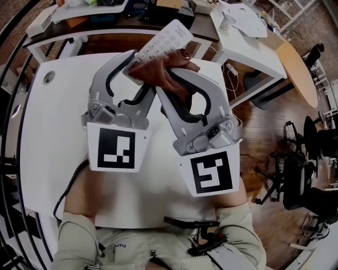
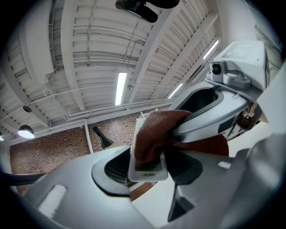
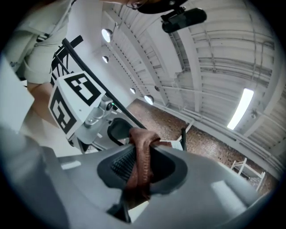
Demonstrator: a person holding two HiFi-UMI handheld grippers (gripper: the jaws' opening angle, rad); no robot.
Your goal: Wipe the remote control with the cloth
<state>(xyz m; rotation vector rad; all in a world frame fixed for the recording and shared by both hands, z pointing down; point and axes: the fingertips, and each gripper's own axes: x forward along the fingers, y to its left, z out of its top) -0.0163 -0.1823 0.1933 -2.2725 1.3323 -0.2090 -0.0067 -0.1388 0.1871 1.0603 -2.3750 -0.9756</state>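
Held up over the white table (image 1: 55, 126), the white remote control (image 1: 168, 38) has its lower end clamped between the jaws of my left gripper (image 1: 132, 62). My right gripper (image 1: 170, 74) is shut on the brown cloth (image 1: 158, 71), which lies pressed against the remote's lower half. In the left gripper view the cloth (image 2: 154, 132) drapes over the remote (image 2: 147, 167) between the jaws of the left gripper (image 2: 149, 171), and the right gripper (image 2: 223, 107) reaches in from the right. In the right gripper view the cloth (image 3: 140, 165) is bunched between the jaws of the right gripper (image 3: 140, 173).
Cluttered desks (image 1: 95, 13) stand beyond the table's far edge. A white side table (image 1: 248, 37) and a wooden tabletop (image 1: 297, 68) are at the right. Black office chairs (image 1: 303, 169) sit on the floor at far right. A black cable (image 1: 68, 187) runs along the table's near left.
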